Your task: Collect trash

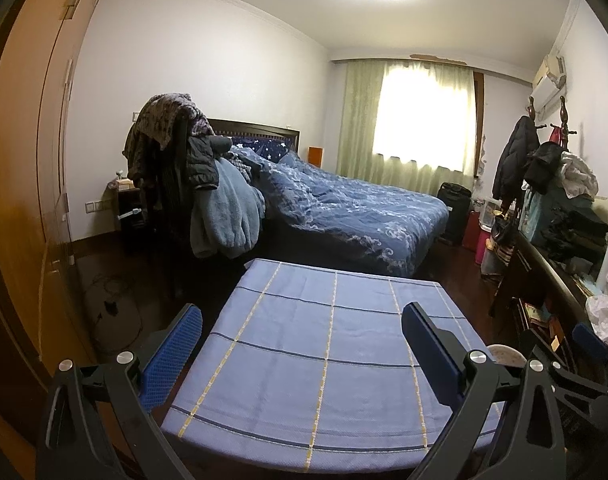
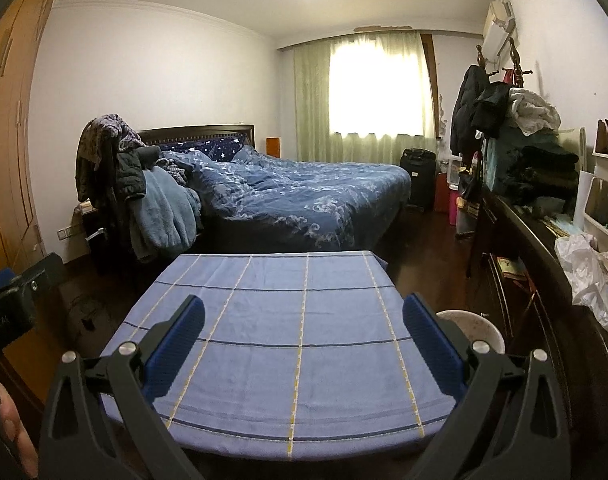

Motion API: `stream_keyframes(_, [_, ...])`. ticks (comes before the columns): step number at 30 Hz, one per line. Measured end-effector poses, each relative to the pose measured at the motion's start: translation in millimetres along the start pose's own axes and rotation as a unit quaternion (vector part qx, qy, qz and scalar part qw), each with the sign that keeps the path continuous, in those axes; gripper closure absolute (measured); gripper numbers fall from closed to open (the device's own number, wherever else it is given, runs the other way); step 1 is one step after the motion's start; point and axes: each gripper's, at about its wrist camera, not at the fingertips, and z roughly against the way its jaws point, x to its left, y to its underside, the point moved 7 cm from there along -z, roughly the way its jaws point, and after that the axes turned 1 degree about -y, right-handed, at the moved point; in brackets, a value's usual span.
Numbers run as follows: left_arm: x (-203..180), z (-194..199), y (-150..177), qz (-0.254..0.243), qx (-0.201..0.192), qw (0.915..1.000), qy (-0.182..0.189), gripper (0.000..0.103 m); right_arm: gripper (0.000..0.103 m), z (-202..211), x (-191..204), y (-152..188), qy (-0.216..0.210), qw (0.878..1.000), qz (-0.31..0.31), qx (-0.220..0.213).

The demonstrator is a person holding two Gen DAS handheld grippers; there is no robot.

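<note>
My left gripper (image 1: 302,326) is open and empty, held above a small table with a blue checked cloth (image 1: 324,336). My right gripper (image 2: 304,316) is open and empty above the same cloth (image 2: 288,344). A crumpled white plastic bag (image 2: 590,276) lies on the dark sideboard at the right, apart from both grippers; it also shows in the left wrist view (image 1: 604,316). A white round bin (image 2: 474,332) stands beside the table's right side, partly hidden behind my right finger. The other gripper shows at the right edge of the left wrist view (image 1: 584,340).
A bed with a blue duvet (image 2: 300,196) stands behind the table. A chair piled with clothes (image 2: 116,168) is at the left. A wooden wardrobe (image 1: 28,152) lines the left wall. The sideboard (image 2: 544,248) with heaped clothes runs along the right. Cables lie on the dark floor (image 1: 112,300).
</note>
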Motion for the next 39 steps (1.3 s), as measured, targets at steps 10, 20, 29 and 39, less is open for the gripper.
stream_keyframes(10, [-2.9, 1.1, 4.1, 0.004, 0.007, 1.0000, 0.001, 0.004, 0.003, -6.0, 1.4, 4.3, -0.003, 1.000, 0.005, 0.010])
stream_keyframes(20, [-0.8, -3.3, 4.9, 0.006, 0.010, 0.9999, 0.001, 0.004, 0.003, -6.1, 3.3, 6.9, -0.001, 1.000, 0.005, 0.008])
stream_keyframes(29, [-2.0, -3.6, 5.0, 0.002, 0.008, 1.0000, 0.001, 0.004, 0.003, -6.4, 3.2, 9.1, -0.003, 1.000, 0.005, 0.010])
stream_keyframes(39, [-2.3, -6.8, 7.9, -0.002, 0.013, 0.9999, 0.007, 0.004, 0.003, -10.5, -1.0, 13.9, -0.006, 1.000, 0.006, 0.018])
